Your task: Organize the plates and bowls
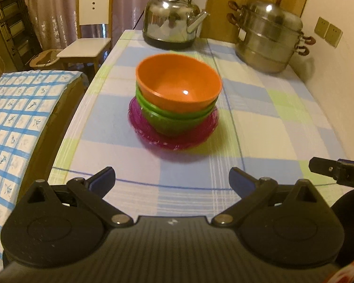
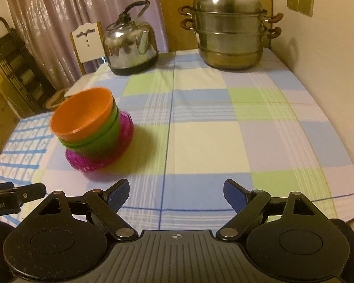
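Observation:
An orange bowl (image 1: 178,83) sits nested in green bowls (image 1: 174,120), and the stack stands on a purple plate (image 1: 174,139) on the checked tablecloth. My left gripper (image 1: 172,180) is open and empty, a little short of the stack, which lies straight ahead of it. In the right wrist view the same orange bowl (image 2: 82,115), green bowls (image 2: 99,143) and purple plate (image 2: 96,162) stand to the left. My right gripper (image 2: 176,194) is open with nothing between its fingers, over bare cloth to the right of the stack.
A steel kettle (image 1: 172,21) and a stacked steel steamer pot (image 1: 269,37) stand at the table's far end, against a wall (image 1: 337,4). A white chair (image 1: 92,30) and a blue-checked covered surface (image 1: 18,118) lie left of the table (image 1: 259,122).

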A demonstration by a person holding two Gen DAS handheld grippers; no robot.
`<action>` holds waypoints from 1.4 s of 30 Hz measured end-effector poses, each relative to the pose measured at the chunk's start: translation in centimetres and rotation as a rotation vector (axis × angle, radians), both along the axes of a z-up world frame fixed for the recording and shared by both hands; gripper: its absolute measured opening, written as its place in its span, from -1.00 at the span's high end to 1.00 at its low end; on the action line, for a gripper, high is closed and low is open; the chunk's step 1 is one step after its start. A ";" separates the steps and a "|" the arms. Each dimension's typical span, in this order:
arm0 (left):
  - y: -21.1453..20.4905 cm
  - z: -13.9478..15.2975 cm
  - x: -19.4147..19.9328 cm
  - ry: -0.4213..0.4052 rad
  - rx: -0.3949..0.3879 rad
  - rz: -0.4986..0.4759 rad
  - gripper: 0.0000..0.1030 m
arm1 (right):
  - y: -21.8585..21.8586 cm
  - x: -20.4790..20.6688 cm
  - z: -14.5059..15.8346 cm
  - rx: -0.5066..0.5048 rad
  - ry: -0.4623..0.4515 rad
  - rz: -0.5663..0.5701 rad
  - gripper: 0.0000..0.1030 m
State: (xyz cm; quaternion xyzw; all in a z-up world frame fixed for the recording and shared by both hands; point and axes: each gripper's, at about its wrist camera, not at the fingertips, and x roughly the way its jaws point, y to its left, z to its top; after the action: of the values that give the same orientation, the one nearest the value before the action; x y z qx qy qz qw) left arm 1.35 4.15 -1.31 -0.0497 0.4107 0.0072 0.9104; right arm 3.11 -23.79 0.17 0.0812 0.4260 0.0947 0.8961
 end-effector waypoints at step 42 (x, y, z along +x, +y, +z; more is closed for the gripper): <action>-1.8 -2.2 -4.2 0.022 0.040 -0.049 -0.98 | 3.1 -5.3 -1.7 -0.094 0.006 0.046 -0.68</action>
State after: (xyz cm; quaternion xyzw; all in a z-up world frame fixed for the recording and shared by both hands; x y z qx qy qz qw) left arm -2.89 2.31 -3.51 -0.0215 0.4218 -0.0065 0.9064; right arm -2.19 -20.71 -1.58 0.0298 0.4345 0.0950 0.8951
